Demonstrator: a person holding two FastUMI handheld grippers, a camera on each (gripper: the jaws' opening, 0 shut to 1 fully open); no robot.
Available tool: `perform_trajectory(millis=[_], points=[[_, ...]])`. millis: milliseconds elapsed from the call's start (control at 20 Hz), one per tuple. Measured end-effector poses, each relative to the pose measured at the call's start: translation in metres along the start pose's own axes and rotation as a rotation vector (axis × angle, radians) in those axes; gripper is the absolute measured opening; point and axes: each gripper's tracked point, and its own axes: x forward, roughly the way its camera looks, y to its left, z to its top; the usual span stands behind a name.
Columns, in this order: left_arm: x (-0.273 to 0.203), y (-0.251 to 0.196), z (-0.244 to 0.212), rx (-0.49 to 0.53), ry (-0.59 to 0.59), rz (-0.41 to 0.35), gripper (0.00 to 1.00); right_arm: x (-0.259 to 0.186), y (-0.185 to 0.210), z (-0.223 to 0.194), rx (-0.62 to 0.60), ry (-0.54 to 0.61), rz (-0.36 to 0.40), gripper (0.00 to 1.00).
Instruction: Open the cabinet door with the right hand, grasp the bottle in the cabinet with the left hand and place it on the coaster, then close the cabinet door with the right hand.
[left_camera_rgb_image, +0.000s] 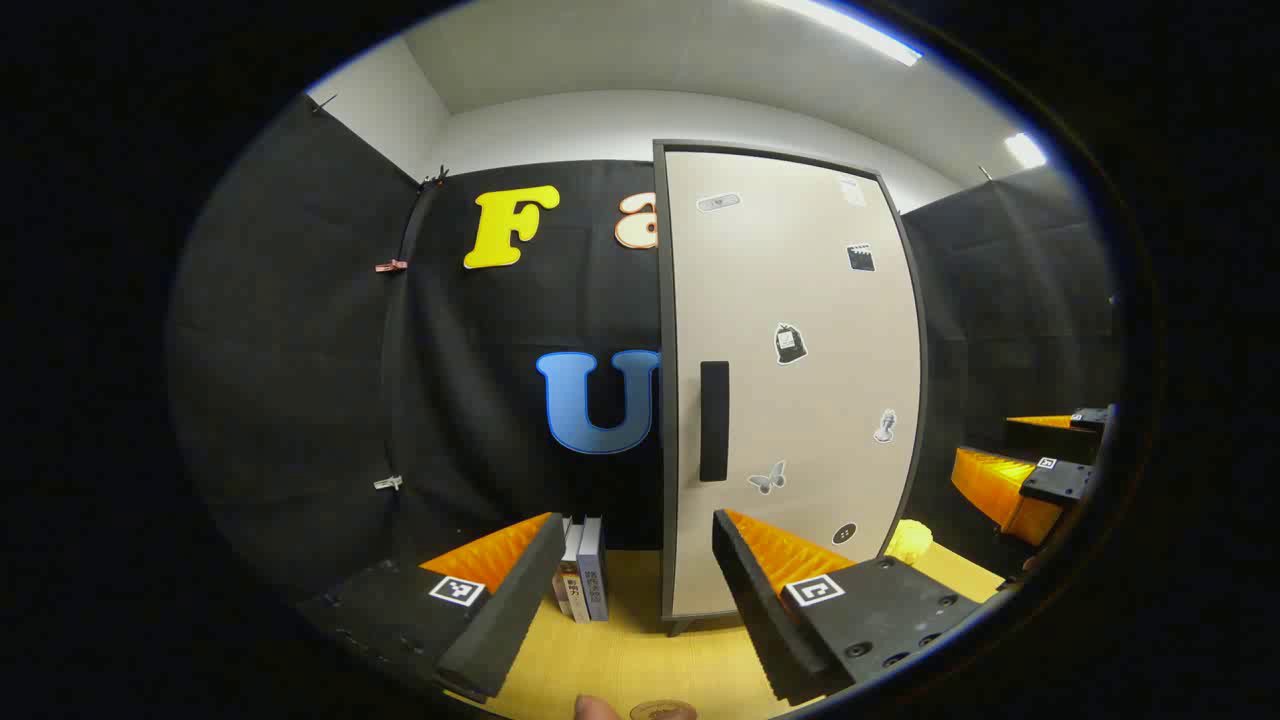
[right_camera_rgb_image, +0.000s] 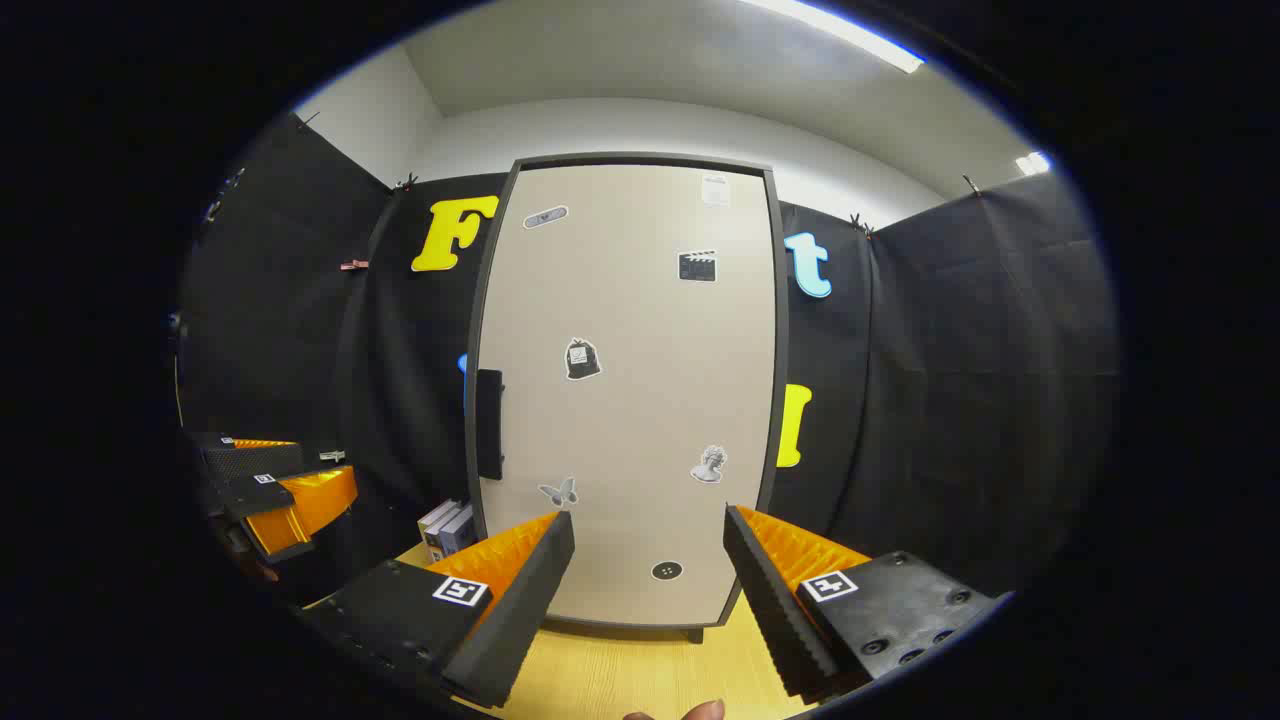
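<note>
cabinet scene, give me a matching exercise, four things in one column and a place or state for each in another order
Things:
1. cabinet door
2. handle
3. books
4. left gripper

Places or states:
A. upright on the table, left of the cabinet
B. open, holding nothing
C. shut
D. dark vertical bar near the door's left edge

Pairs: 1-C, 2-D, 3-A, 4-B
</note>
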Motion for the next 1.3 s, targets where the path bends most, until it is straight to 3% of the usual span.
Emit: perform_trajectory(millis=[50,100,800,900,950,1100,1300], points=[[-0.001,0.001,0.001,0.003,-0.001,0.0,0.97,-0.001,0.001,0.001,0.006,0.0,0.002,0.98],[-0.001,0.002,0.001,0.009,-0.002,0.002,0.94,-0.001,0.002,0.002,0.013,-0.003,0.002,0.98],[-0.005,0.007,0.003,0.026,-0.009,-0.009,0.97,-0.005,0.001,0.005,0.031,-0.008,-0.019,0.98],[-0.005,0.008,0.003,0.029,-0.009,-0.009,0.94,-0.005,0.002,0.006,0.029,-0.005,-0.019,0.98],[-0.005,0.009,0.003,0.03,-0.01,-0.01,0.97,-0.004,0.004,0.005,0.027,-0.004,-0.018,0.98],[-0.004,0.011,0.002,0.024,-0.011,-0.009,0.94,-0.003,0.01,0.007,0.023,-0.007,-0.008,0.98],[-0.004,0.021,0.001,0.015,-0.006,0.0,0.97,0.011,0.028,0.013,0.055,-0.012,0.024,0.97]])
